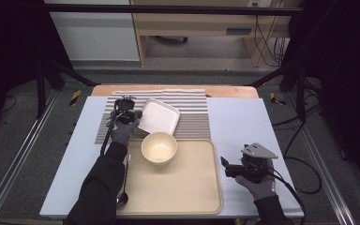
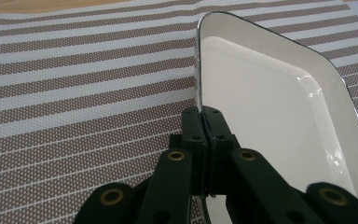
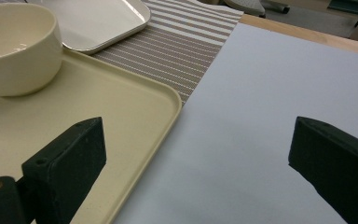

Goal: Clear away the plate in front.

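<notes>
Pinching the rim of the white square plate [image 2: 279, 121], the left gripper [image 2: 205, 116] has its two black jaws closed down tight on the thin edge, with nothing but that rim between them. In the high view the same left gripper sits at the plate's left side, and the plate rests on the striped placemat [image 1: 194, 110] at the far middle of the table, its near corner close to the cream bowl [image 1: 159, 147]. From the left gripper view the plate's held edge looks raised, the plate tilted against the mat's brown and white bands. The bowl stands upright at the far edge of the beige tray [image 1: 187, 187], which lies on the pale table cover [image 1: 239, 122]. A spoon [image 1: 123, 197] lies along the tray's left side, partly under the left sleeve. The right gripper [image 3: 196, 158] rests well apart, over bare cover just right of the tray, its jaws spread wide and holding nothing.
</notes>
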A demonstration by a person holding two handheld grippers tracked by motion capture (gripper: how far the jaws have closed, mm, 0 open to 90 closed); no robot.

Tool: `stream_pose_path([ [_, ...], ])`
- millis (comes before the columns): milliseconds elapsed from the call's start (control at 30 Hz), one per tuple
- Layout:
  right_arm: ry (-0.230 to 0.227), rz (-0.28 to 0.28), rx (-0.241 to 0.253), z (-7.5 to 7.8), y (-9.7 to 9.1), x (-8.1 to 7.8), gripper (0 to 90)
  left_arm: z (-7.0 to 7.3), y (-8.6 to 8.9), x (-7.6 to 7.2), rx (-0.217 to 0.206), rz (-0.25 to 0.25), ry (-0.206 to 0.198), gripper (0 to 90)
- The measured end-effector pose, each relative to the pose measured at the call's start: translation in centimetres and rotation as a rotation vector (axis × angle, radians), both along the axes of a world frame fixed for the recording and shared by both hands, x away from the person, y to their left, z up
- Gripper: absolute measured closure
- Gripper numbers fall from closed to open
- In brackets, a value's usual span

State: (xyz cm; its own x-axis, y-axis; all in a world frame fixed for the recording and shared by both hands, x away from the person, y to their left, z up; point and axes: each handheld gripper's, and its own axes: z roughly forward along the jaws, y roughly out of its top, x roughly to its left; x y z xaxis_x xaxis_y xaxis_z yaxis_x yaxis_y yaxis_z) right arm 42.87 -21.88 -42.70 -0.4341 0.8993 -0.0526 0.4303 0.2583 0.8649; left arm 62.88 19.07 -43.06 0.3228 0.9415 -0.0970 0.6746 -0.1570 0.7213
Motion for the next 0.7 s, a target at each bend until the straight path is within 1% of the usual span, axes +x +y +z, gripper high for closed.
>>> stream_pose_path([
  [67, 0.0, 0.0, 0.004, 0.0, 0.0, 0.0, 4.1, 0.2, 0.0, -0.1, -0.006, 0.009, -0.012, 88.6],
  [100, 0.003, -0.001, 0.006, 0.1, 0.0, -0.1, 4.1, 0.4, 0.2, -0.1, -0.001, 0.004, -0.019, 88.6],
  [133, -0.003, -0.002, 0.006, 0.1, -0.1, -0.1, 4.0, 0.8, 0.2, -0.3, -0.012, 0.004, -0.034, 88.6],
  [167, -0.003, -0.002, 0.006, 0.1, -0.1, -0.1, 4.0, 0.8, 0.2, -0.3, -0.012, 0.004, -0.034, 88.6],
  [200, -0.002, -0.004, 0.008, 0.1, -0.1, -0.1, 4.0, 1.3, 0.4, -0.5, -0.016, 0.001, -0.049, 88.6],
  [233, -0.001, -0.004, 0.008, 0.2, -0.1, -0.1, 3.9, 1.3, 0.4, -0.5, -0.016, 0.001, -0.049, 88.5],
  [267, -0.001, -0.003, 0.008, 0.2, -0.1, -0.1, 3.9, 1.8, 0.5, -0.7, -0.018, 0.007, -0.063, 88.6],
  [300, -0.001, -0.003, 0.008, 0.2, -0.1, -0.1, 3.9, 1.8, 0.5, -0.7, -0.018, 0.007, -0.063, 88.5],
  [367, -0.001, -0.003, 0.009, 0.2, -0.1, -0.1, 3.8, 2.4, 0.8, -0.9, -0.022, 0.01, -0.078, 88.6],
  [400, -0.001, -0.002, 0.009, 0.2, -0.1, -0.1, 3.8, 2.7, 0.9, -1.0, -0.027, 0.012, -0.084, 88.6],
  [433, -0.004, 0.0, 0.01, 0.2, -0.1, -0.1, 3.8, 3.3, 1.1, -1.3, -0.044, 0.016, -0.102, 88.5],
  [467, -0.004, 0.0, 0.01, 0.2, -0.1, -0.1, 3.8, 3.3, 1.1, -1.3, -0.044, 0.016, -0.102, 88.5],
  [500, -0.006, 0.001, 0.011, 0.2, -0.2, -0.1, 3.7, 4.0, 1.2, -1.6, -0.043, 0.015, -0.118, 88.5],
  [533, -0.006, 0.001, 0.011, 0.2, -0.2, -0.1, 3.7, 4.0, 1.2, -1.6, -0.043, 0.015, -0.118, 88.5],
  [600, -0.006, -0.002, 0.013, 0.3, -0.2, -0.2, 3.8, 4.6, 1.3, -1.9, -0.048, 0.01, -0.13, 88.5],
  [667, -0.009, -0.001, 0.015, 0.3, -0.2, -0.2, 3.8, 5.5, 1.4, -2.4, -0.044, 0.011, -0.157, 88.6],
  [700, -0.009, 0.0, 0.016, 0.3, -0.2, -0.2, 3.8, 5.5, 1.4, -2.4, -0.044, 0.011, -0.157, 88.6],
])
